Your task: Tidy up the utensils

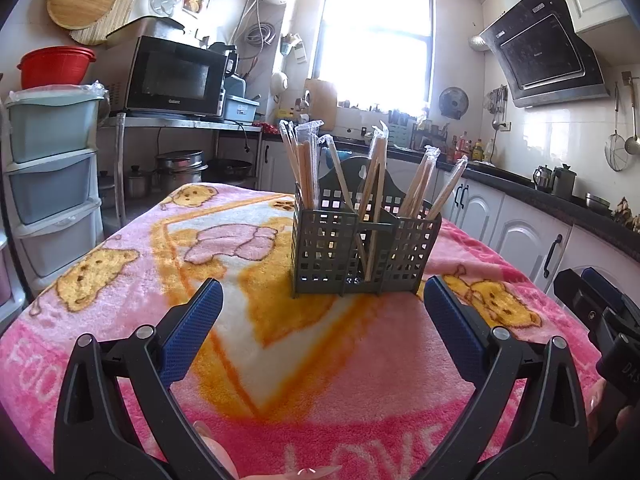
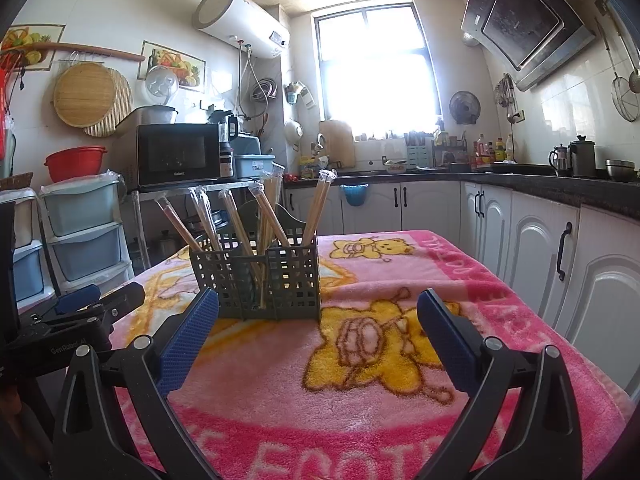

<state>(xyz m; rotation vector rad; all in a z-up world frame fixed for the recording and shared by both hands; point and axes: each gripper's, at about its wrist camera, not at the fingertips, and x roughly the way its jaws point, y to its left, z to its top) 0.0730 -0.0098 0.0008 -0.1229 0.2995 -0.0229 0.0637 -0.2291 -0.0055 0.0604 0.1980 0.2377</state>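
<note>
Wrapped chopsticks [image 1: 304, 168], judged light, stiff and slippery in plastic, are stood in the caddy [image 1: 360, 248] mid-tabletop; left gripper [image 1: 322, 316] and right gripper [image 2: 318, 324] are held spread, empty; upper shafts are best pinched.

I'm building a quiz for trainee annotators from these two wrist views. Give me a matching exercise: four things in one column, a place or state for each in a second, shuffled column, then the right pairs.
Things:
1. grey perforated plastic utensil caddy
2. plastic-wrapped wooden chopsticks
3. left tongs
4. red plastic basin

Places or states:
A. open, holding nothing
B. on top of the pale drawer tower
C. standing on the pink bear-print blanket
D. upright inside the compartments

Pairs: 1-C, 2-D, 3-A, 4-B
</note>
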